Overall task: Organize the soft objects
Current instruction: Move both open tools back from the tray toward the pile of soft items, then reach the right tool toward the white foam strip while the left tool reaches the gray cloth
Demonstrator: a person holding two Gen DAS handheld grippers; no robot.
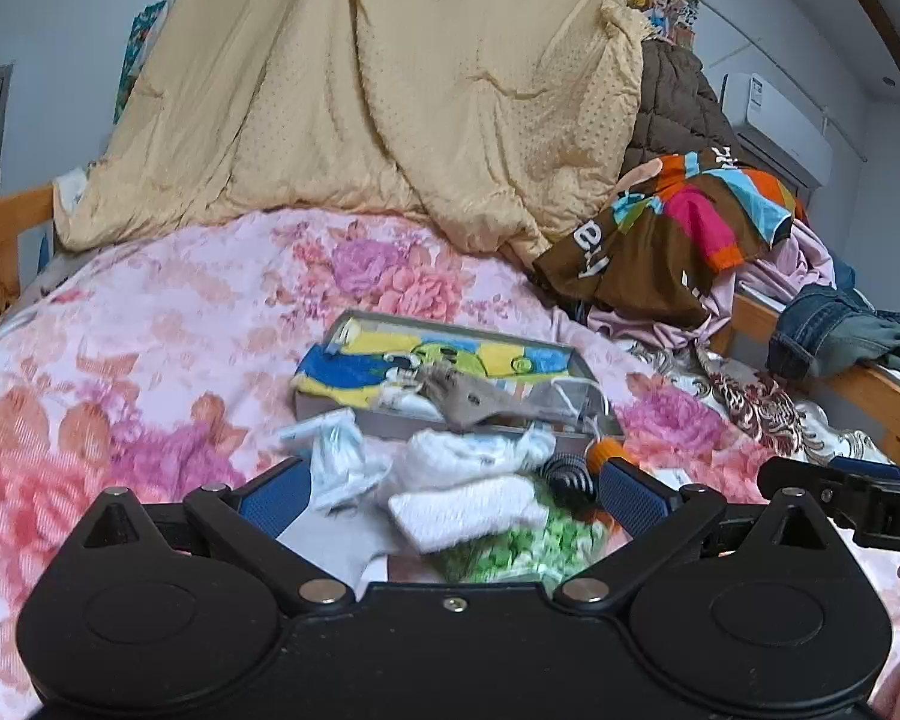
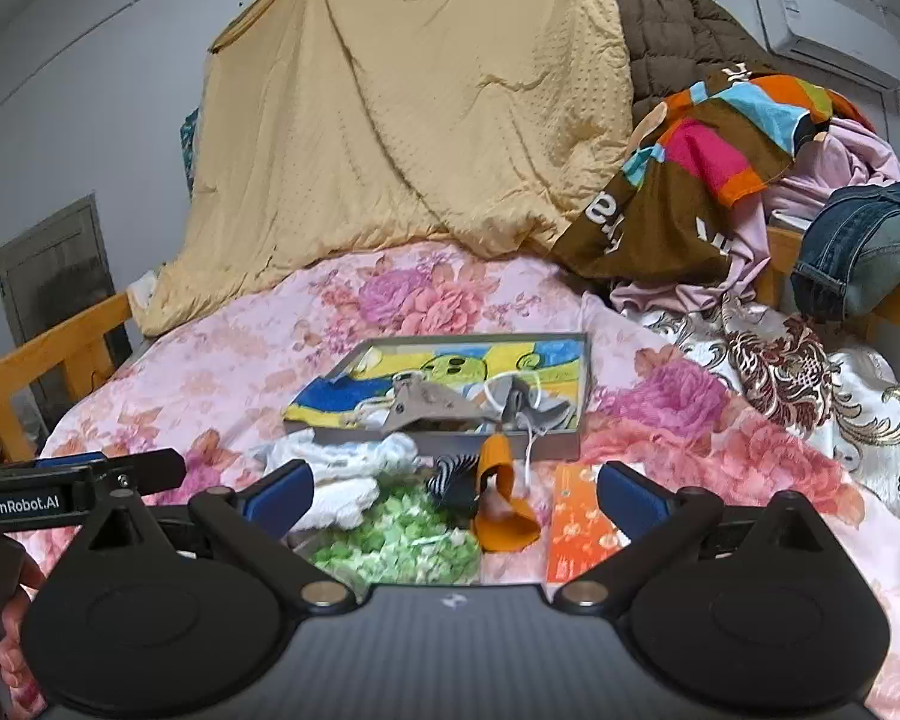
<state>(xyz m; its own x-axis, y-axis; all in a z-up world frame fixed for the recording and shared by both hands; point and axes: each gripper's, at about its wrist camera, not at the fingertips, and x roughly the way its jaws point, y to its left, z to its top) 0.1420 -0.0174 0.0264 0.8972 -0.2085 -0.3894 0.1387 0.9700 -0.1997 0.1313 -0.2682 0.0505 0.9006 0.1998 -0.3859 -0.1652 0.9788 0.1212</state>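
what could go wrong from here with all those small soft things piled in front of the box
1. The white folded towel, green fuzzy cloth and black-and-white striped sock overlap, so the open left tongs may pinch several at once.
2. A thin white cord trails over the edge of the shallow grey box near the orange fabric piece; lifting that piece could snag it.
3. The box sits on the soft pink floral blanket and could shift if pushed.

Bed point(image 2: 222, 360), floral pink cover: carries grey tray point(image 2: 561, 447), white cloths point(image 2: 342, 462), green fabric point(image 2: 402, 540), orange sock point(image 2: 501, 504), orange packet point(image 2: 576, 528), yellow quilt point(image 2: 414, 120).
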